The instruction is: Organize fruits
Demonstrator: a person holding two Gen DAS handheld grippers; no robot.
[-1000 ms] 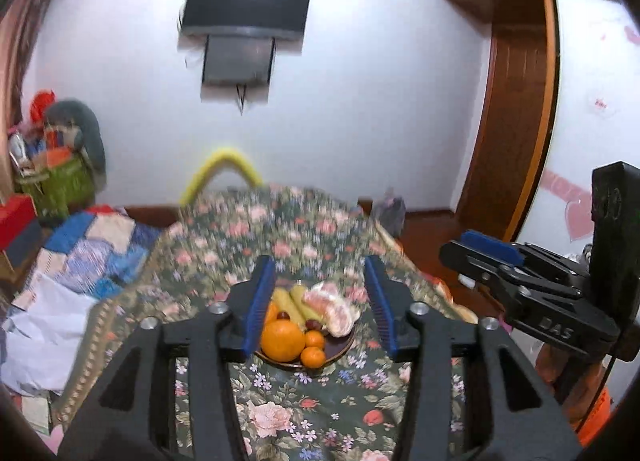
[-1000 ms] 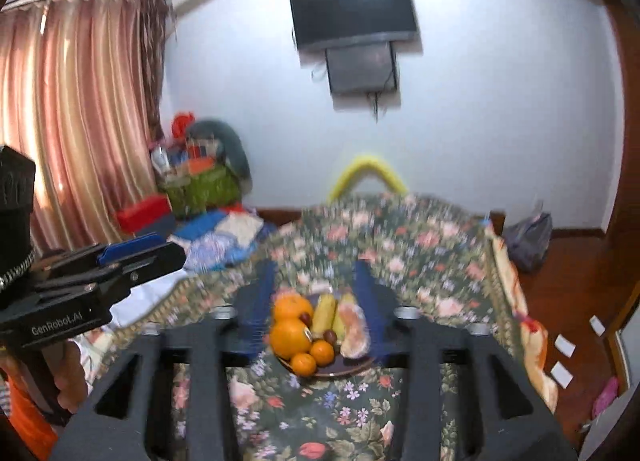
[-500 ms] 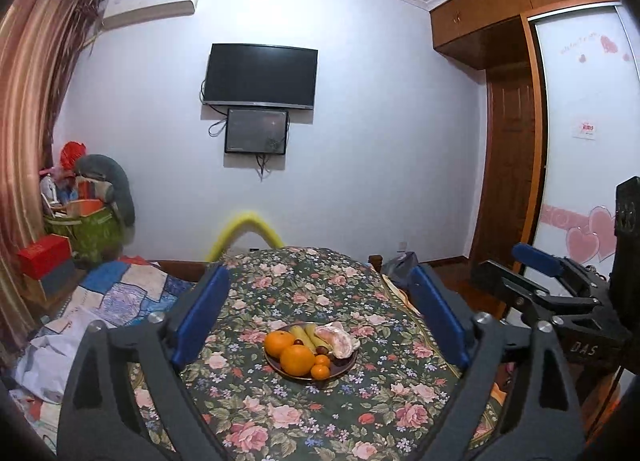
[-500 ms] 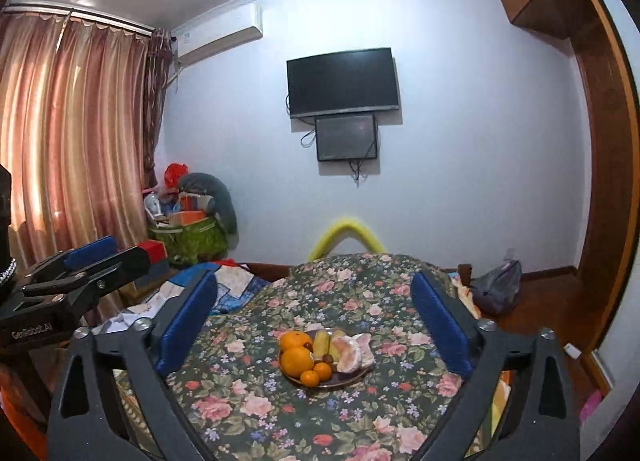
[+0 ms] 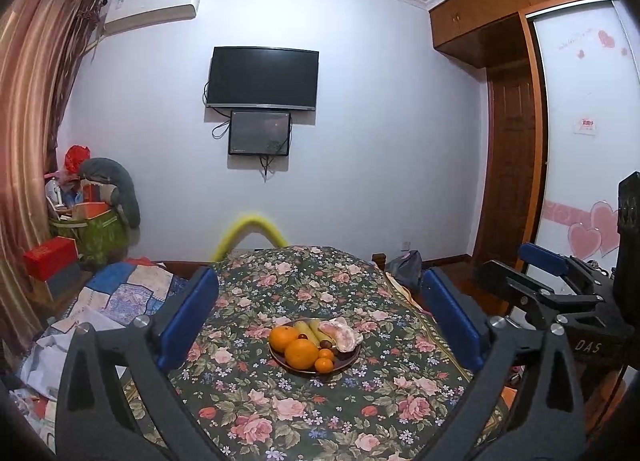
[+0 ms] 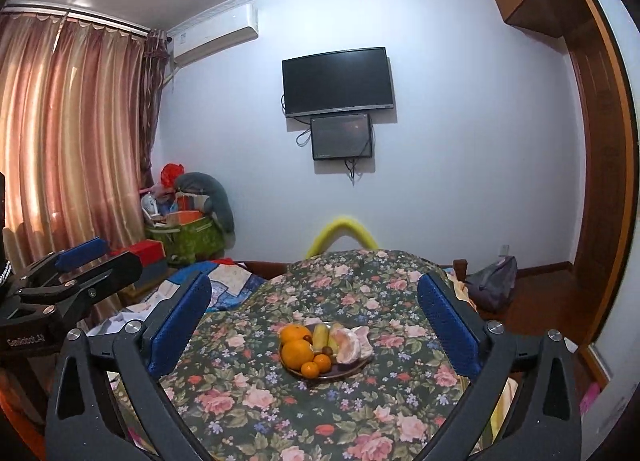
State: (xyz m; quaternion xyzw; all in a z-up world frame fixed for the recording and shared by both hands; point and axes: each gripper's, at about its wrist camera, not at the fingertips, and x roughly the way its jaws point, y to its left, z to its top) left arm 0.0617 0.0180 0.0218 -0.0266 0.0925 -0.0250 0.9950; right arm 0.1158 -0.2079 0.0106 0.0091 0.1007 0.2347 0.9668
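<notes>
A dark plate (image 5: 349,359) of fruit sits mid-table on the floral cloth (image 5: 320,413). It holds two big oranges (image 5: 301,353), small mandarins (image 5: 323,366), bananas (image 5: 308,330) and a peeled pomelo (image 5: 341,335). My left gripper (image 5: 318,321) is wide open and empty, held well short of the plate. In the right wrist view the plate (image 6: 352,367), oranges (image 6: 297,354) and pomelo (image 6: 352,344) show between my right gripper's (image 6: 314,321) wide-open, empty jaws. Each gripper shows at the edge of the other's view: the right (image 5: 560,293), the left (image 6: 68,281).
The floral table (image 6: 320,401) fills the foreground. Piled cloth and papers (image 5: 100,313) lie to its left, with a green basket (image 5: 96,237) and red box (image 5: 50,257) by the curtain. A yellow arch (image 5: 250,229) stands behind. A bag (image 6: 490,281) and wooden door (image 5: 508,165) are on the right.
Both grippers opened from narrow to wide and pulled back from the plate, tilting up so more of the room shows. The fruit has not moved.
</notes>
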